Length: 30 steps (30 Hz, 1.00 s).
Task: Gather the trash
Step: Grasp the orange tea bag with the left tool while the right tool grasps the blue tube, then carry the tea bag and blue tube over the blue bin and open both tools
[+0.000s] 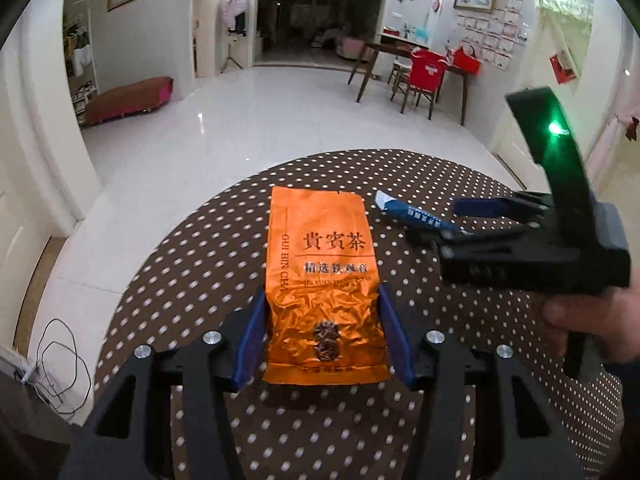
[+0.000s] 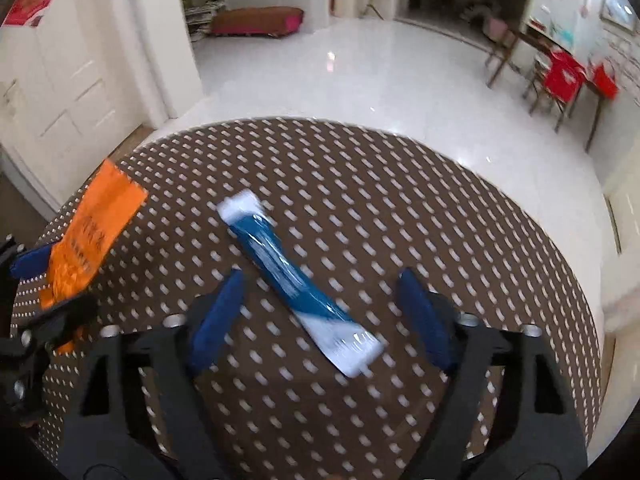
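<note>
Orange tea packet is pinched by left gripper; right gripper stands open around blue sachet. Slick foil may be squeezed out.

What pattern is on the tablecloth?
Brown tablecloth with white dots, clearest in the left wrist view.

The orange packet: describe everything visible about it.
The orange packet is a crinkled, shiny foil-looking pouch with dark Chinese lettering and "GUI BIN CHA" along one edge. It lies flat on the dotted tablecloth, sealed end away. The left gripper has a blue pad against each side of its near half.
</note>
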Motion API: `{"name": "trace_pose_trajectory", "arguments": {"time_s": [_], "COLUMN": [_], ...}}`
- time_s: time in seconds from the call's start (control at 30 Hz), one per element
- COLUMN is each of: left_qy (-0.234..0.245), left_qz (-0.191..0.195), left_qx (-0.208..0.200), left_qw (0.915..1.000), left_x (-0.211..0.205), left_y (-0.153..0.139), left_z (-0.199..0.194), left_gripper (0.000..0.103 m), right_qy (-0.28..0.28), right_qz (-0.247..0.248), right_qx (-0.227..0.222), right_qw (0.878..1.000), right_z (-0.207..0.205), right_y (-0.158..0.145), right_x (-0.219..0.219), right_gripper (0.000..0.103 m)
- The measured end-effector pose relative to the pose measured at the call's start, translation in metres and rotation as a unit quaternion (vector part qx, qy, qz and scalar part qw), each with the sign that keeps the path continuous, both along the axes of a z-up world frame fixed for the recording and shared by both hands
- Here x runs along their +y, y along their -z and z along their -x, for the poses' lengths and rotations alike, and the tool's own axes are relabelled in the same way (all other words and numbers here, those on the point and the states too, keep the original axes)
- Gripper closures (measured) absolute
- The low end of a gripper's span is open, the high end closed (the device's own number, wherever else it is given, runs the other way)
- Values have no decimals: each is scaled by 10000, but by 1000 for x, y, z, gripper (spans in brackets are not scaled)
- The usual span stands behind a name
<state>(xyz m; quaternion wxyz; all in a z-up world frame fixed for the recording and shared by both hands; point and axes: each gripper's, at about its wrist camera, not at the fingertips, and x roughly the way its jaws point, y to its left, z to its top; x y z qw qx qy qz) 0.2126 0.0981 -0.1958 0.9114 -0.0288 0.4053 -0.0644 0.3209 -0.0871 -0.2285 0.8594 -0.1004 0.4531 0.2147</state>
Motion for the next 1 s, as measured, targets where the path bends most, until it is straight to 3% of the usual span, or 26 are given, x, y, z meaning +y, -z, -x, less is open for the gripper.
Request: {"name": "trace_pose_trajectory", "arguments": {"time_s": [0.03,0.07,0.1,0.17,0.3,0.6,0.8,1.0], "left_qy": [-18,-28,-23,21,252,1281,2142,2974], "left_qz": [17,35,50,78,62,155,142,118], "left_qx": [-18,-48,-75,-131,-255,-538,-652,-581], "left_qw": [10000,10000,10000,9999,9993,9902,9745,9529], "left_x": [2,3,1,-2,-29,-135,-228,-328], "left_y": [-2,-6,-9,-17,-28,-57,-71,-72], "left_z": [4,8,12,14,13,54,87,113], "left_gripper": [50,50,50,50,50,50,50,50], "right_qy": [-41,-36,-41,-38,482,1649,2563,3535], "right_qz": [15,69,46,-196,-809,-1898,-2115,-2158], "right_qx": [-52,-60,-35,22,92,-196,-659,-727], "right_qw": [10000,10000,10000,9998,9955,9677,9409,9073], "right_z": [2,6,9,23,59,167,235,282], "right_y": [-1,-2,-2,-2,-12,-58,-86,-76], "right_x": [3,4,3,-6,-57,-208,-309,-400], "right_gripper": [81,89,90,91,91,91,91,91]}}
